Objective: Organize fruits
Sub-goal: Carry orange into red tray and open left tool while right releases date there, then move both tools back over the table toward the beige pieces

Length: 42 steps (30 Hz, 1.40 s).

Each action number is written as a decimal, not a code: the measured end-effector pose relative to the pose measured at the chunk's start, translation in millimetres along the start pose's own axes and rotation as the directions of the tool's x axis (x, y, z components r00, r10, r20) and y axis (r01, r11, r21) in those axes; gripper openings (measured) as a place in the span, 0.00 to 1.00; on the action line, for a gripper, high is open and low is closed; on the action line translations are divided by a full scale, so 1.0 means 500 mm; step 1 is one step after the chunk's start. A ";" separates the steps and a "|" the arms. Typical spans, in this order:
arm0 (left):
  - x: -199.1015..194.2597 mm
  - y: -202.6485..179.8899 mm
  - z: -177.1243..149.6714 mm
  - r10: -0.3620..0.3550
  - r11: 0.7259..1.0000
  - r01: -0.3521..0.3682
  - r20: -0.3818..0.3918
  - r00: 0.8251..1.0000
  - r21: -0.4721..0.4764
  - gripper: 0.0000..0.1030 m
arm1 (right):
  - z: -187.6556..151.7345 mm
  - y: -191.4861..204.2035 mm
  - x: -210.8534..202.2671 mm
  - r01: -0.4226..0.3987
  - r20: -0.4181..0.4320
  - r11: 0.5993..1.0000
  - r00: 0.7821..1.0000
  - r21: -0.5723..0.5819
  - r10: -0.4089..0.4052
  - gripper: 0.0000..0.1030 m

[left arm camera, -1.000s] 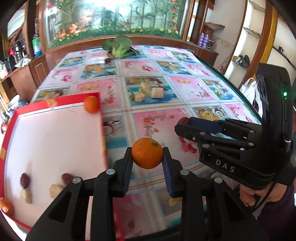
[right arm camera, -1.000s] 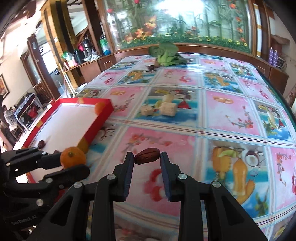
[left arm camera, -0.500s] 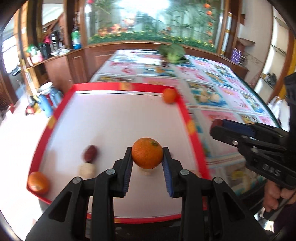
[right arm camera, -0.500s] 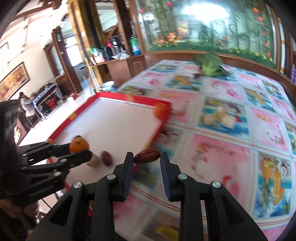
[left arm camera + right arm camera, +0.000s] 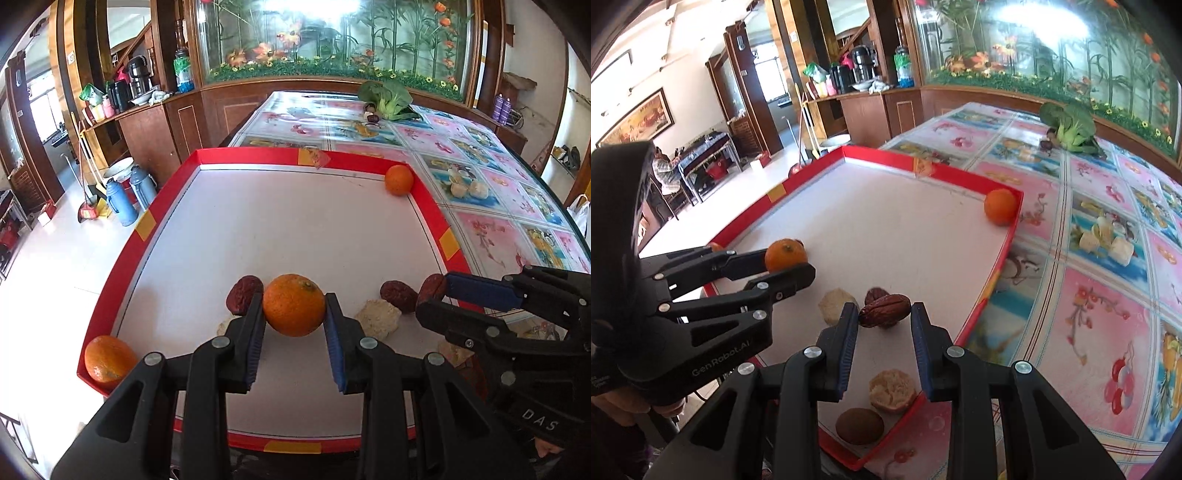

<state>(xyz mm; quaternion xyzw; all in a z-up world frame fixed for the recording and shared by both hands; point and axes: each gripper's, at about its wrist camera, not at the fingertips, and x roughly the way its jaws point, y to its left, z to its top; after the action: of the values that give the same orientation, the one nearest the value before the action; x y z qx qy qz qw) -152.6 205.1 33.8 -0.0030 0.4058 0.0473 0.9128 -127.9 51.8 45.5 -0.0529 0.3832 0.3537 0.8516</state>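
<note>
Landmark: red-rimmed tray (image 5: 428,199) w/ white floor, on the patterned tablecloth (image 5: 1108,295).

Count, oranges: 3. No. 1, the held orange (image 5: 294,305), sits between the left gripper (image 5: 294,314) fingers, above the tray's near half. No. 2, the corner orange (image 5: 398,179), rests in the tray's far right corner, touching the rim. No. 3, the rim orange (image 5: 109,357), rests in the near left corner against the rim.

Count, red dates: 4 visible. The held date (image 5: 884,310) is in the right gripper (image 5: 884,317), above the tray near its right rim. A loose date (image 5: 244,293) lies on the tray floor just behind the left gripper's left finger. A second loose date (image 5: 399,296) lies just beside the right gripper's tips. A dark one (image 5: 372,118) lies well beyond the tray, beside the leafy greens (image 5: 388,98).

Count, pale lumps: 3 in tray; type cannot be told. Pale lump (image 5: 833,305) lies just left of the held date; rough lump (image 5: 892,390) lies under the right gripper near the near rim; a third (image 5: 226,326) is partly hidden behind the left finger. One brown round fruit (image 5: 859,425) sits at the near rim, next to the rough lump.

Tongs state: left gripper clenched on held orange, both pads touching its sides. Right gripper clamps held date lengthwise; pads contact both ends.
</note>
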 end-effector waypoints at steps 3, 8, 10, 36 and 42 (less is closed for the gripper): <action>0.005 -0.003 -0.004 0.011 1.000 -0.011 -0.010 1.000 0.000 0.32 | -0.007 -0.002 0.010 0.000 -0.023 1.000 1.000 0.007 0.001 0.28; 0.011 -0.009 -0.006 0.035 0.999 -0.035 -0.023 0.999 0.009 0.33 | -0.013 0.002 0.013 0.001 -0.034 1.000 0.999 -0.009 -0.001 0.28; 0.013 -0.011 -0.006 0.041 0.999 -0.041 -0.026 0.999 0.014 0.33 | -0.014 0.005 0.012 0.001 -0.038 1.000 0.999 -0.018 -0.001 0.28; 0.008 -0.031 0.005 0.147 0.988 -0.147 -0.009 0.989 0.052 0.73 | -0.020 -0.137 -0.068 -0.031 0.070 0.983 0.997 0.182 0.018 0.36; 0.006 -0.035 0.006 0.151 0.987 -0.150 -0.006 0.989 0.055 0.77 | -0.032 -0.201 -0.084 0.011 0.072 0.969 0.997 0.248 -0.030 0.35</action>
<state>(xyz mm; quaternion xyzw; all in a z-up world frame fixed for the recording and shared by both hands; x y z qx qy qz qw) -146.8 187.9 33.0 0.0521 0.4106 0.1051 0.9042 -92.2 -52.4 45.0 0.0632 0.3913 0.2960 0.8691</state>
